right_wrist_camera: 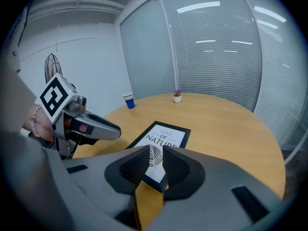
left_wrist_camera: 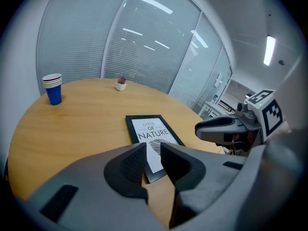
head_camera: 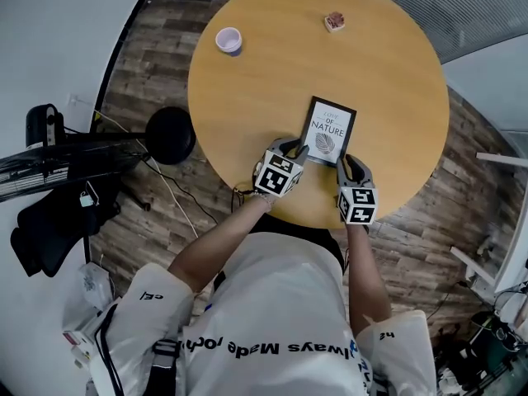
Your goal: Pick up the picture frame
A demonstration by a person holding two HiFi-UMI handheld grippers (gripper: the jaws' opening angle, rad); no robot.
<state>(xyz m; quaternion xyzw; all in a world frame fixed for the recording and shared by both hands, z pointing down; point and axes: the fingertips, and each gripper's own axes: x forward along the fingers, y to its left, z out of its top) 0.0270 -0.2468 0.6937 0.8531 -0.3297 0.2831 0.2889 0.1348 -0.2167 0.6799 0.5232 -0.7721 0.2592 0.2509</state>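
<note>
1. Lying flat on the round wooden table (head_camera: 264,89) near the person's edge, the picture frame (head_camera: 328,130) is not yet lifted.
2. Left gripper (head_camera: 292,150): jaws narrowly apart at the frame's near left corner, holding nothing.
3. Right gripper (head_camera: 349,163): jaws narrowly apart, with the near right corner in the gap. Taking both corners would probably keep the frame level.

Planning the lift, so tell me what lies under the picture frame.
The picture frame lies flat on the round wooden table, and bare tabletop shows around it. Anything directly beneath is covered by the frame and cannot be seen.
</note>
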